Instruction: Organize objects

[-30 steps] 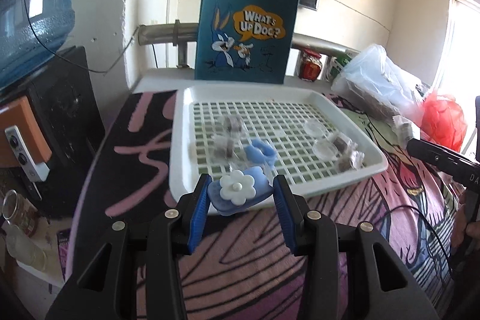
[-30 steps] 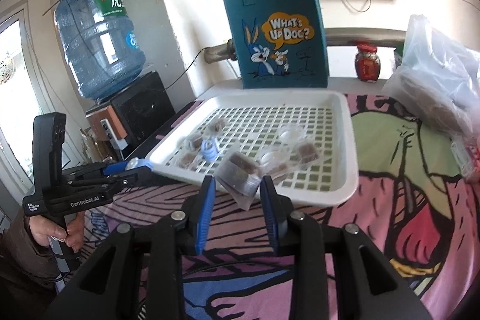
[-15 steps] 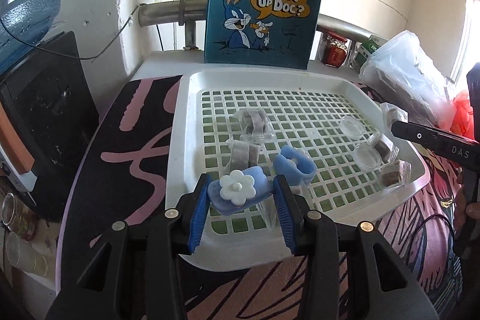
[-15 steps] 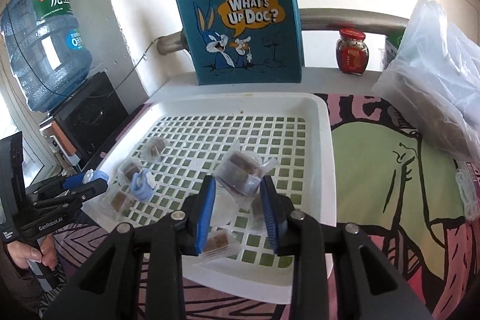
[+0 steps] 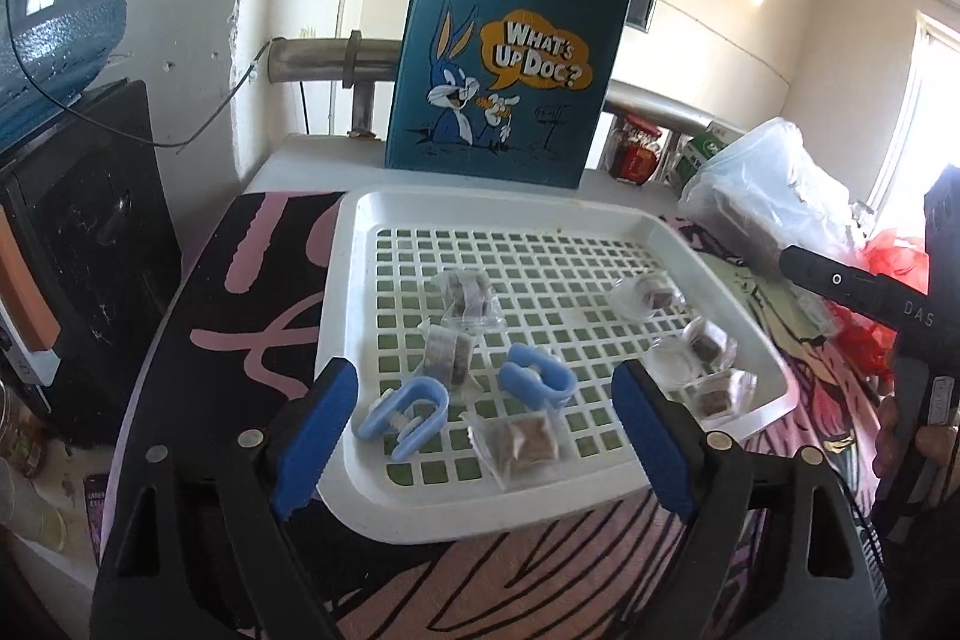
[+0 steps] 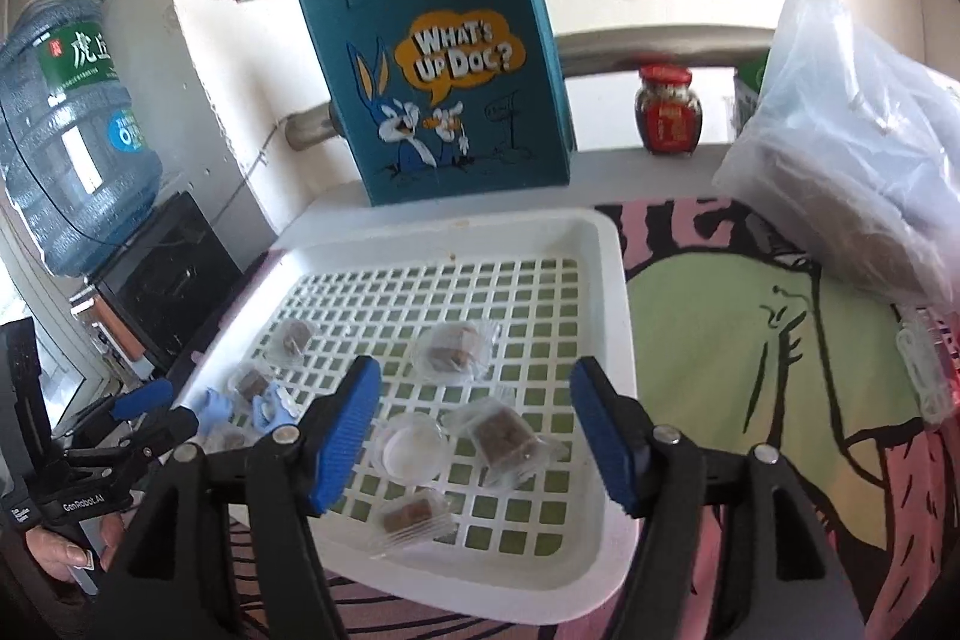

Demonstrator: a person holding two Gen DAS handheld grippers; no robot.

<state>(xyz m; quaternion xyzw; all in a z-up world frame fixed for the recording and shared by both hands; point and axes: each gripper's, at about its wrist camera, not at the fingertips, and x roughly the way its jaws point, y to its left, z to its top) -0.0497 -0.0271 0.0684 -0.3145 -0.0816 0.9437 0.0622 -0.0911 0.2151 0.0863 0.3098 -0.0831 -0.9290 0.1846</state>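
My left gripper (image 5: 483, 436) hangs over the near edge of the white slotted tray (image 5: 480, 517), its jaws opening and gripping nothing. A light-blue clip (image 5: 408, 415) lies on the grid between them, beside a wrapped brown snack (image 5: 522, 445) and a second blue clip (image 5: 537, 379). My right gripper (image 6: 474, 436) is over the tray's (image 6: 624, 316) right part, jaws opening, pads free. Below it rest a wrapped snack (image 6: 501, 436) and a clear round cup (image 6: 408, 448). The left gripper (image 6: 156, 406) shows at that view's left, near the blue clips (image 6: 270, 406).
A teal cartoon tote bag (image 5: 504, 76) stands behind the tray. A red-lidded jar (image 6: 669, 112) and a bulky clear plastic bag (image 6: 852, 148) sit at back right. A water jug (image 6: 66, 136) on a black stand borders the left. Several wrapped snacks are scattered in the tray.
Both grippers moved forward over the tray and opened. The left let go of the blue flower clip, the right let go of the wrapped snack; both items now lie on the grid.
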